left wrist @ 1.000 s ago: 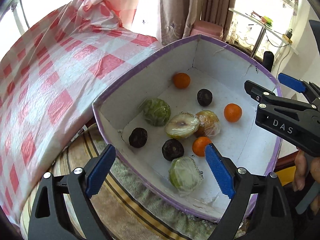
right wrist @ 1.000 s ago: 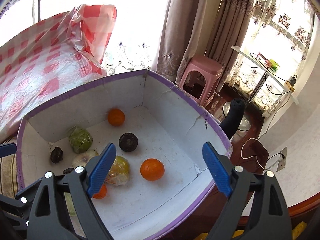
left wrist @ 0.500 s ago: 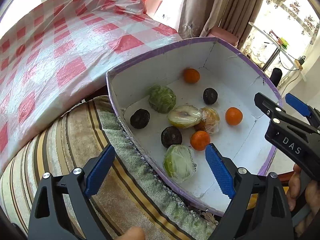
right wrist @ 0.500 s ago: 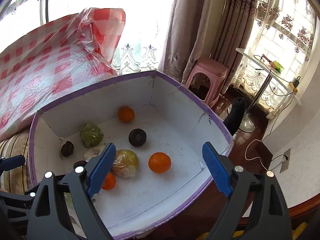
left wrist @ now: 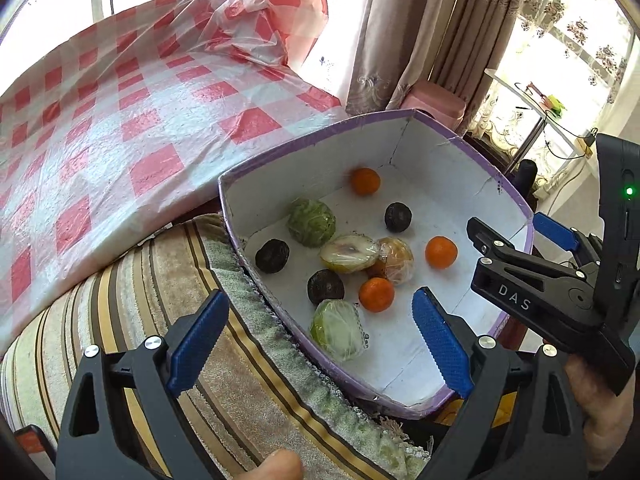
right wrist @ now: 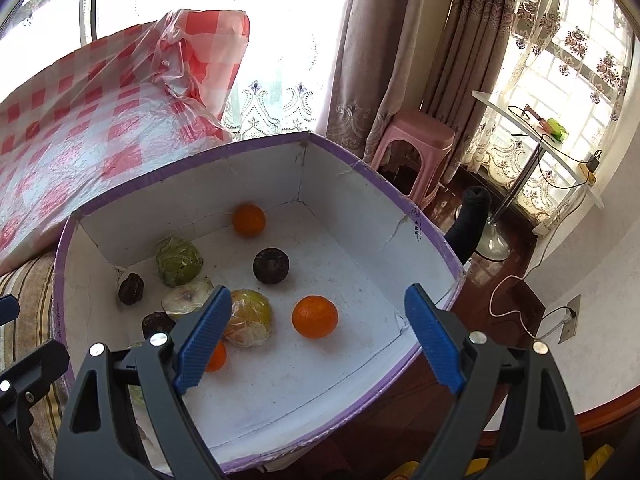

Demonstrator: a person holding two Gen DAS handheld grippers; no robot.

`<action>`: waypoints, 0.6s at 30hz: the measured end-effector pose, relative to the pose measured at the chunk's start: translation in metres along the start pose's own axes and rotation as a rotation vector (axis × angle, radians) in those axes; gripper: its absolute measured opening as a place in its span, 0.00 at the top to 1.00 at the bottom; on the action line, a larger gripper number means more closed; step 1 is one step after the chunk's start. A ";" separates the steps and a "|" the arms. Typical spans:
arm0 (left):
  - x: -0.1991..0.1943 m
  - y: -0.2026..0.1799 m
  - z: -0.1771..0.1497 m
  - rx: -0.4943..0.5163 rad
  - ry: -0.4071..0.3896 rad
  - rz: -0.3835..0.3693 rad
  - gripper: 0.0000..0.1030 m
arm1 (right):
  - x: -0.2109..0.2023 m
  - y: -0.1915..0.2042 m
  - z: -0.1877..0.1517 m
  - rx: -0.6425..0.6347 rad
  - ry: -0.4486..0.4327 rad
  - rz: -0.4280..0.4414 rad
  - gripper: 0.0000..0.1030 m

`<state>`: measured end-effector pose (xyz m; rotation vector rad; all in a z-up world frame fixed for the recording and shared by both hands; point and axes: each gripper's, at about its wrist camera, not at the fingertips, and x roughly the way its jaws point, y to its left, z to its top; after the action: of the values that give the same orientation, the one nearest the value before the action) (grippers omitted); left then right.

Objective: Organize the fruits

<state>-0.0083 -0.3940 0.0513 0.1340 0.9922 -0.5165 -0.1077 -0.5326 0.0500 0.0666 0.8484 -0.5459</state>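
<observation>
Two pairs of tongs hang nearest the cameras, both spread wide with nothing between their blue pads: the left tongs (left wrist: 316, 340) over the striped cushion cover (left wrist: 248, 360) at the box's near edge, the right tongs (right wrist: 316, 340) above the box's near right part. All the fruit in view already lies inside the purple-rimmed box (left wrist: 400, 114), loose on its white floor, so the scene would suit either fruit just gathered into the box or fruit waiting to be sorted out of it; which one, the pictures do not settle. Any grasp from here would call for lowering spread tongs straight over one round piece without nudging its neighbours. Closest sits a pale green wrapped fruit (left wrist: 338, 330), then an orange (left wrist: 376, 294) beside a dark round fruit (left wrist: 325, 287). Further in, a halved wrapped fruit (left wrist: 349, 253) touches a yellowish wrapped one (left wrist: 396, 254), with another orange (left wrist: 441, 252) apart to the right and a dark fruit (left wrist: 272, 255) near the left wall. Beyond lie a green wrapped fruit (left wrist: 311, 222), a third dark fruit (left wrist: 398, 217), and an orange (left wrist: 365, 181) near the far corner. Past the box, a red-checked plastic sheet (left wrist: 140, 120) covers the desk.
</observation>
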 end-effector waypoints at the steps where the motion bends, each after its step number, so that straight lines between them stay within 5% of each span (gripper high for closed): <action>1: 0.000 0.000 0.000 -0.001 -0.003 0.003 0.05 | 0.000 0.000 0.000 0.000 0.001 0.000 0.14; 18: 0.000 0.005 0.002 -0.015 0.002 0.010 0.05 | -0.001 0.002 0.001 -0.010 0.000 0.013 0.14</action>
<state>-0.0049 -0.3903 0.0518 0.1260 0.9963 -0.4995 -0.1067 -0.5301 0.0510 0.0627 0.8506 -0.5295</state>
